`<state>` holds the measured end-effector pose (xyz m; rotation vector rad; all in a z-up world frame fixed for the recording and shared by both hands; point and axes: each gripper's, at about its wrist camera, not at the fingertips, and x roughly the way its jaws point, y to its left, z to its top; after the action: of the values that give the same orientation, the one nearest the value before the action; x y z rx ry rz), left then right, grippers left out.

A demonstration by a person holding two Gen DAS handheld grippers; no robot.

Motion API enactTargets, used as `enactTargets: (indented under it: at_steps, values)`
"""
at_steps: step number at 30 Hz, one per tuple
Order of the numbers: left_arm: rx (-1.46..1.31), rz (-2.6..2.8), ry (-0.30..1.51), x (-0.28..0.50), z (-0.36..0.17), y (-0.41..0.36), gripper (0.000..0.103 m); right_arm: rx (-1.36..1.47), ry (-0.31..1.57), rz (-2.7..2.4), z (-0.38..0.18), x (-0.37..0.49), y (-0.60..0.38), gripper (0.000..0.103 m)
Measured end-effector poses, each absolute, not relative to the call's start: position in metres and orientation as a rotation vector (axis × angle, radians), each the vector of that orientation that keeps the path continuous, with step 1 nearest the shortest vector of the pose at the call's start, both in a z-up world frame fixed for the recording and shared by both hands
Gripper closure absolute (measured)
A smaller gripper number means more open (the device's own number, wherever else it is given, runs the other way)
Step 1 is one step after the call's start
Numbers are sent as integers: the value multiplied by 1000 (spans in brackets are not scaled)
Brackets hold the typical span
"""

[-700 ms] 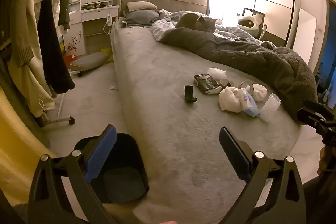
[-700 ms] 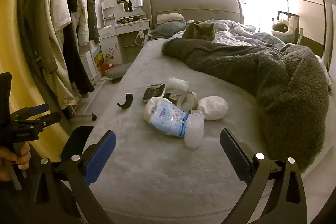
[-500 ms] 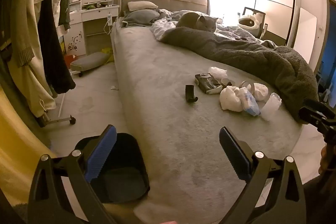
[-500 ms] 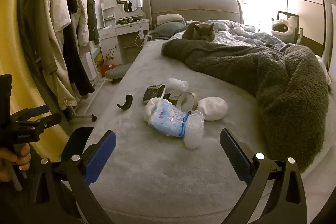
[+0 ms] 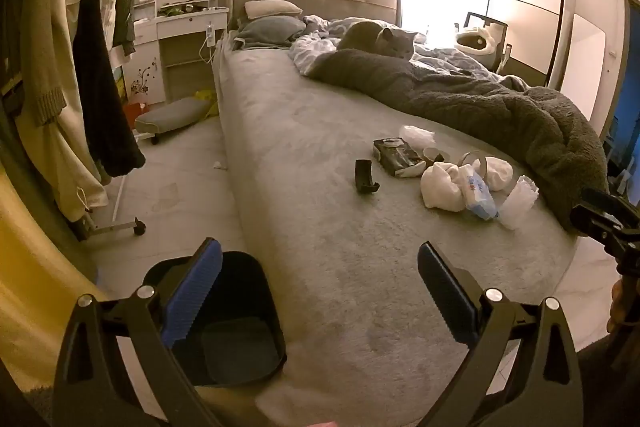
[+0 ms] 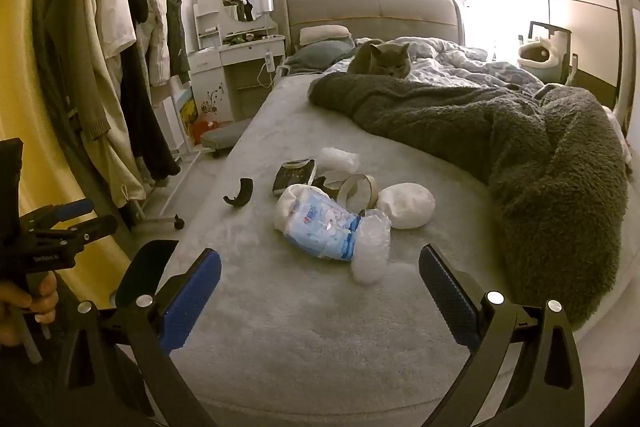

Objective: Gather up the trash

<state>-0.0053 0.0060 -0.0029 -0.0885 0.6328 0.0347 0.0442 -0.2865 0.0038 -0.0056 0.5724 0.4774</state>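
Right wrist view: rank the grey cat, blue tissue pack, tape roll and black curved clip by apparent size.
Largest to smallest, as they look:
1. blue tissue pack, though nearness to the camera inflates it
2. grey cat, far back, partly hidden by bedding
3. tape roll
4. black curved clip

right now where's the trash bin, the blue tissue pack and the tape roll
trash bin (image 5: pixel 256 311), left wrist view, on its black inner wall
blue tissue pack (image 6: pixel 320 233), right wrist view, on its printed blue wrapper
tape roll (image 6: pixel 360 189), right wrist view, on the ring's outer band
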Motion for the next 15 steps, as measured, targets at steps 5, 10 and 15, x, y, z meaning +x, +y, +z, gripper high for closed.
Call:
enactTargets:
  at_steps: [5, 10, 15]
  values:
    - [-92, 34, 636, -8, -2, 9, 3, -6, 573, 478, 4, 44, -287, 3]
    - [-90, 35, 637, -4, -7, 11, 3, -7, 575, 476, 4, 45, -287, 3]
    - [-89, 36, 639, -3, -6, 9, 3, -8, 576, 476, 1, 45, -286, 3]
